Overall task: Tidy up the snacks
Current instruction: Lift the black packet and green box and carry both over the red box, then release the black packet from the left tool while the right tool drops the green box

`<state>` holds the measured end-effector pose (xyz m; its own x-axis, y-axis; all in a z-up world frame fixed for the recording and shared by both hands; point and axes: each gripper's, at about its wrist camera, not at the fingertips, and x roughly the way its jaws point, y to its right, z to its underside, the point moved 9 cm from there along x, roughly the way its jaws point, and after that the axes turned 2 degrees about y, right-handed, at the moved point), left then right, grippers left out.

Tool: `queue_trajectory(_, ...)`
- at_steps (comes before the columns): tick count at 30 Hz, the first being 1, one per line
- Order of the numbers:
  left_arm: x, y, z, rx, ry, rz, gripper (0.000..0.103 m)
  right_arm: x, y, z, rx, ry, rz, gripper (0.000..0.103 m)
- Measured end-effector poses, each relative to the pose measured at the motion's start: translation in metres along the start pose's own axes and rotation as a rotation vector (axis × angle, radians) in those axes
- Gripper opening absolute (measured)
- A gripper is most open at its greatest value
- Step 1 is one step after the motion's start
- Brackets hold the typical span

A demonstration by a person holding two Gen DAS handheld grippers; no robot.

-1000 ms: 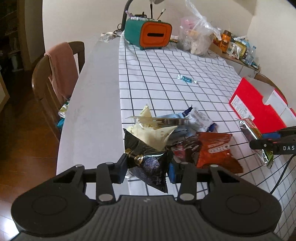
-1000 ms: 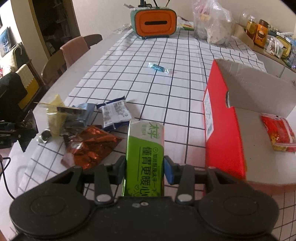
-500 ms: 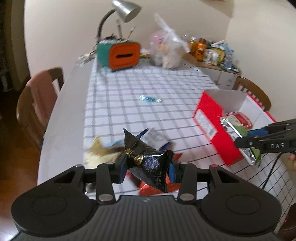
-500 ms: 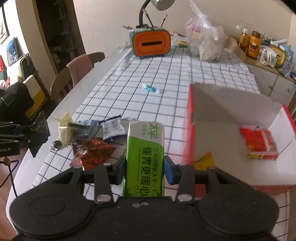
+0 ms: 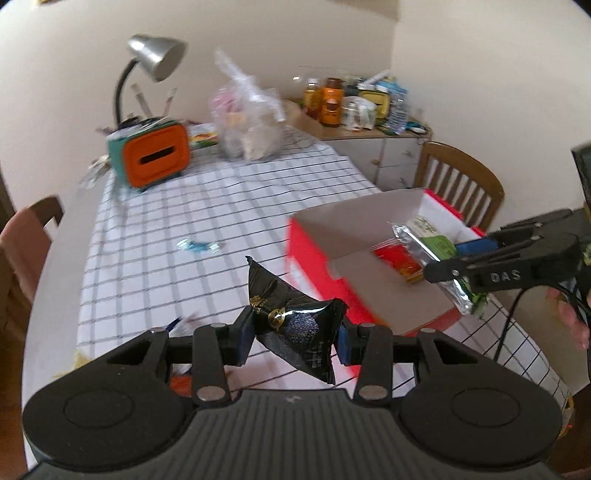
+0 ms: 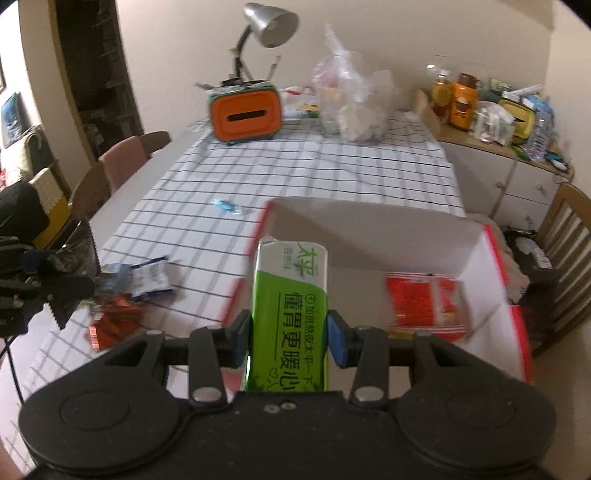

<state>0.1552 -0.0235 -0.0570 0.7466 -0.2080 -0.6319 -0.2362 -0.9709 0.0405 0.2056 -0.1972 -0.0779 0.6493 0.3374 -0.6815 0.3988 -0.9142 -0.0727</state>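
Observation:
My left gripper (image 5: 295,334) is shut on a black snack packet (image 5: 295,325), held in the air over the checked tablecloth, left of the red box (image 5: 317,258). My right gripper (image 6: 290,338) is shut on a green biscuit packet (image 6: 290,306) and hangs over the open red box (image 6: 491,251). A red packet (image 6: 421,302) lies inside the box. The left wrist view shows the right gripper (image 5: 476,254) with the green packet (image 5: 432,240) above the box. A pile of loose snacks (image 6: 125,291) lies on the cloth at the left.
A small blue candy (image 5: 195,245) lies mid-table. At the far end stand an orange tissue box (image 6: 245,114), a desk lamp (image 6: 271,24) and a clear plastic bag (image 6: 351,103). Wooden chairs (image 5: 458,181) flank the table. A cluttered sideboard (image 6: 491,110) stands at the back right.
Both grippers rose and swung right toward the red box, each still gripping its packet. The snack pile dropped away to the left. The green packet now hangs over the box's inside.

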Motion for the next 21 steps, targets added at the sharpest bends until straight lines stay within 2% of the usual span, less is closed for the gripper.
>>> queue_trajectory(9,0.051,0.077,-0.025,0.074,-0.031,0.004,0.042,0.005,0.078,0.005,0.033,0.002,0.058,0.042)
queue_trajectory(15,0.09,0.106,-0.035,0.098,-0.076,-0.017,0.042,0.014,0.111,0.01,0.041,-0.01,0.081,0.042)
queue_trajectory(21,0.131,0.123,-0.036,0.128,-0.153,-0.049,0.042,0.032,0.128,0.009,0.027,-0.036,0.088,0.042)
